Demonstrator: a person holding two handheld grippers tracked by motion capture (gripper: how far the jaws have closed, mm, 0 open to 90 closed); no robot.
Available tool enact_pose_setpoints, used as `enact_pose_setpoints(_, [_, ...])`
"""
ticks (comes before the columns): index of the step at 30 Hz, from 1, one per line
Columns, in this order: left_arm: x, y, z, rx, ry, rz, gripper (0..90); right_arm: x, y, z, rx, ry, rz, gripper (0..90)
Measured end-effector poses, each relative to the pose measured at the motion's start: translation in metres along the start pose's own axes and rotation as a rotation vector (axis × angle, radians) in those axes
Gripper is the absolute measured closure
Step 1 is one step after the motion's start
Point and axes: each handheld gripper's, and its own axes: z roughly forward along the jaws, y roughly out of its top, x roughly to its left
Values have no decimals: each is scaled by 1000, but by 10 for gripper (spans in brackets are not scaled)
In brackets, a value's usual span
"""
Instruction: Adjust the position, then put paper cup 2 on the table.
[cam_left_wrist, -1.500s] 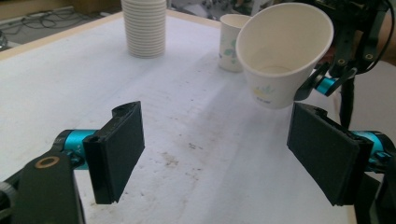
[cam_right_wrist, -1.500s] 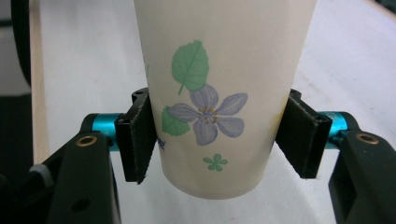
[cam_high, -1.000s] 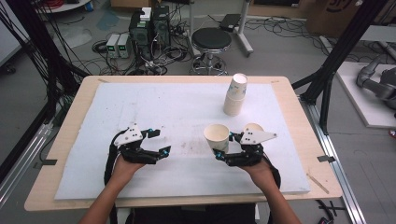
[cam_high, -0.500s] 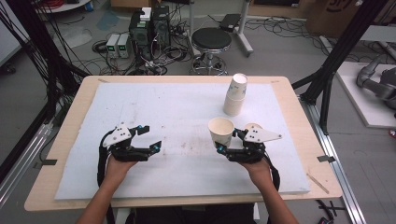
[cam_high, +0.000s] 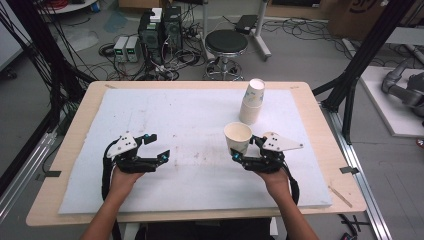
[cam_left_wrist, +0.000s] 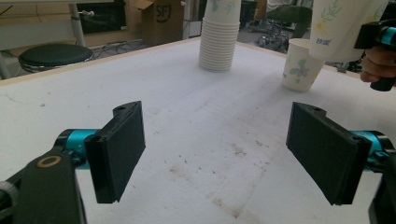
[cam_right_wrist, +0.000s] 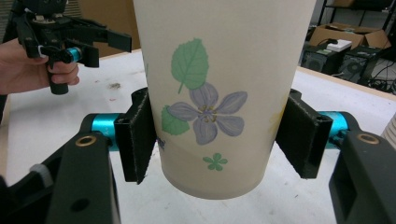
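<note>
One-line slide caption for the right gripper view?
Right gripper clamps a flowered paper cup above the white mat.

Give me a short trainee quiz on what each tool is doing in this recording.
1. True or false: the left tool is shut on a cup.
2. What does the right tool hold? A) a paper cup with a flower print; B) a lid; C) a spoon.
3. In the high view, where is the stack of cups relative to the held cup?

Key: 1. False: its jaws stand wide apart with nothing between them. 2. A. 3. Beyond it, toward the far side and slightly to the right.
</note>
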Motion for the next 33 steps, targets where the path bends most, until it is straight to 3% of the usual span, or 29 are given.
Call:
enact_pose_setpoints(9, [2, 0, 0, -4, -1, 0, 191, 2, 4, 12, 8, 7, -3, 354])
enact_pose_setpoints(22, [5, -1, -7, 3, 18, -3, 191, 6, 7, 53, 26, -6, 20, 354])
enact_pose_setpoints(33, [5, -1, -6, 10, 11, 2, 191, 0, -3, 81, 39, -77, 69, 354])
